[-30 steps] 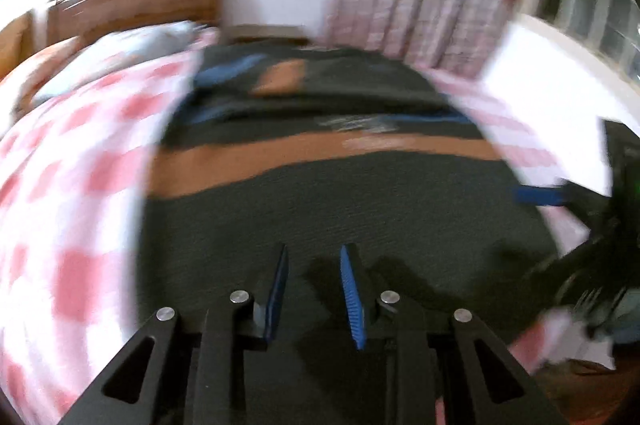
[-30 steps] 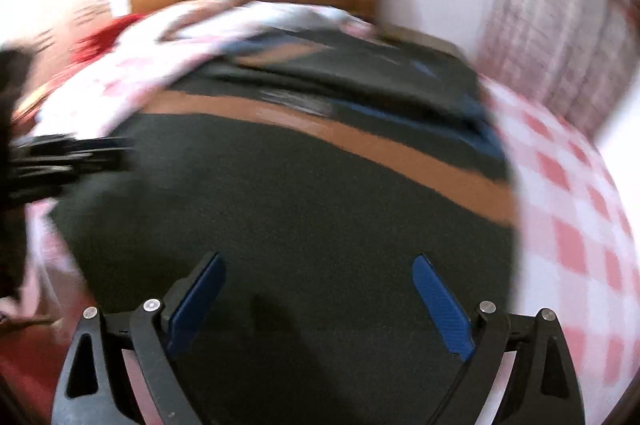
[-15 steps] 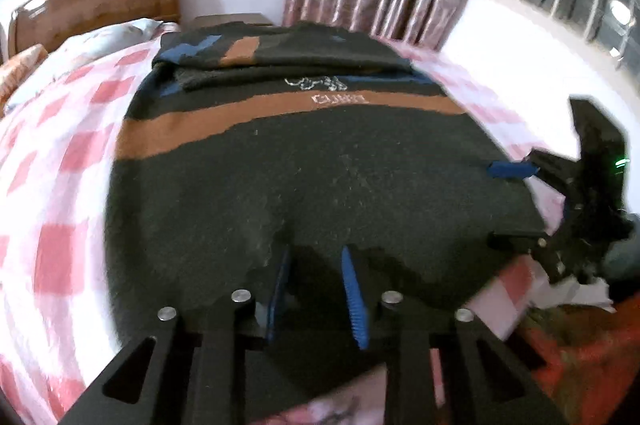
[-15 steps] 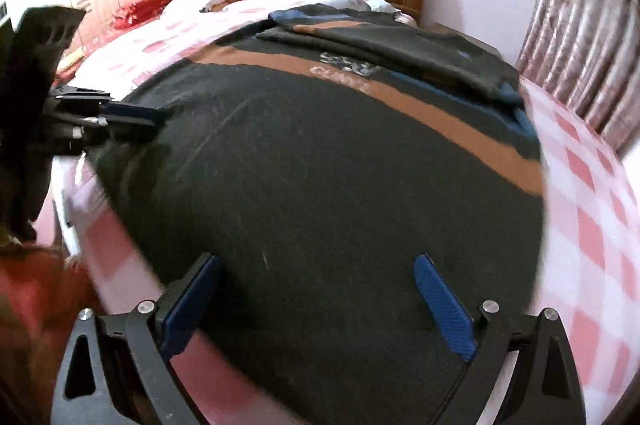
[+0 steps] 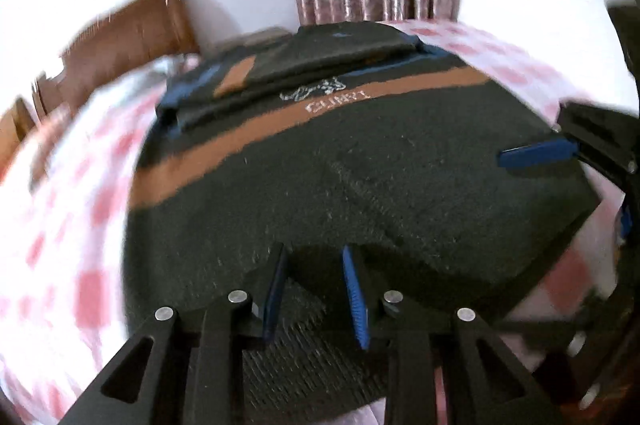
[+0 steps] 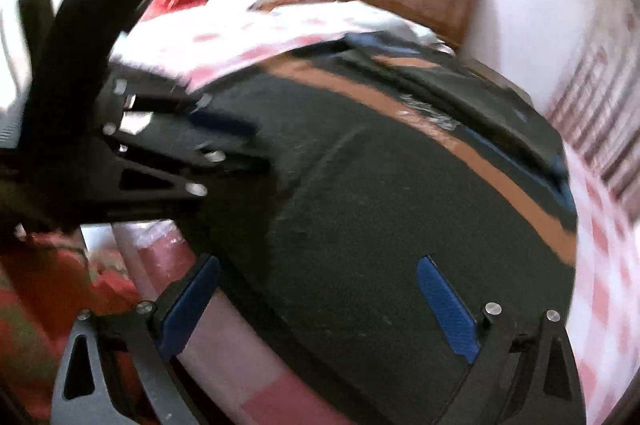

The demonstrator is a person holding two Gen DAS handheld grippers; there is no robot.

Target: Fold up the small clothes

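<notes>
Jaws parted over dark sweater (image 5: pixel 400 193)

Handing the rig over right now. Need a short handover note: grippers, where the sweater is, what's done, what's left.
Left gripper: jaws narrow, at the sweater's near hem; ribbed hem cloth lies between the fingers, but whether the pads press it is unclear. They have just been opening slightly.
Right gripper: wide open, empty, over the hem at the sweater's other near corner.
Dark sweater: flat on the checked bedspread, brown stripe across it, sleeves already folded in at the far end by the headboard.
Done: spread out, sleeves in.
Left: grip both hem corners, fold the hem up toward the sleeves.
</notes>
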